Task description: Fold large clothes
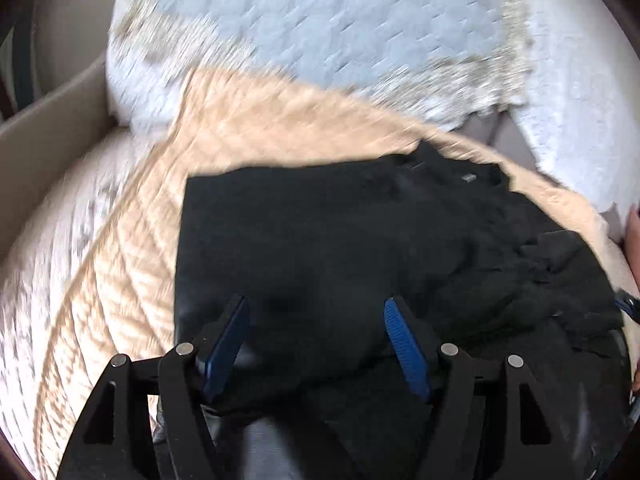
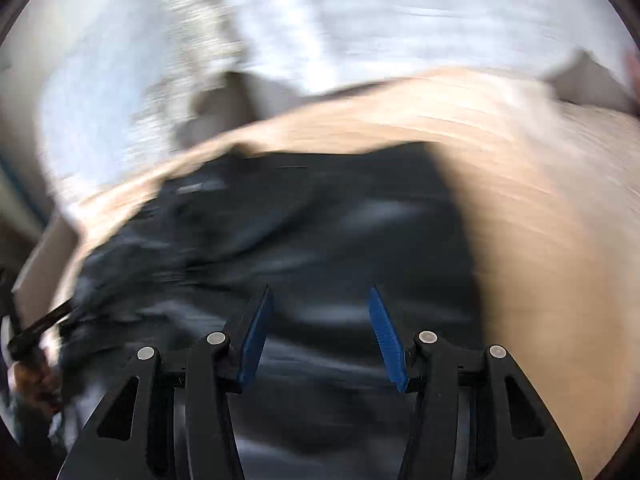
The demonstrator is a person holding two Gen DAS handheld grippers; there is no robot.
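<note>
The large black fabric garment point(image 1: 352, 240) lies spread on a peach quilted blanket point(image 1: 248, 120) that covers the bed. In the left wrist view it fills the middle of the picture and runs out toward 3 o'clock. Its edge toward 9 o'clock is straight and clean, with a squared corner near 11 o'clock, which reads as a fold already made along that side. Toward 3 and 4 o'clock the cloth is bunched and rumpled, with a collar or label area showing near 1 o'clock, so that side looks unfinished.

The left gripper point(image 1: 316, 312) hangs low over the near part of the garment at 6 o'clock, its blue-padded fingers point(image 1: 404, 344) spread wide with nothing between them. The right gripper point(image 2: 320, 300) is likewise spread, its blue pads point(image 2: 256, 332) apart and gripping nothing; the black cloth lies below and ahead of it. The right wrist view is heavily blurred, so detail there is poor, but the dark garment point(image 2: 320, 220) sits central with the peach blanket point(image 2: 520, 200) from 1 to 4 o'clock and a pale blue-white quilted bedspread point(image 2: 360, 20) at 12 o'clock. The same bedspread point(image 1: 320, 20) lies at 12 o'clock in the left view.

By my judgement the task is partway: one side looks folded, while the crumpled side toward 3 o'clock still needs smoothing and folding in, and the final fold into a compact bundle remains.
</note>
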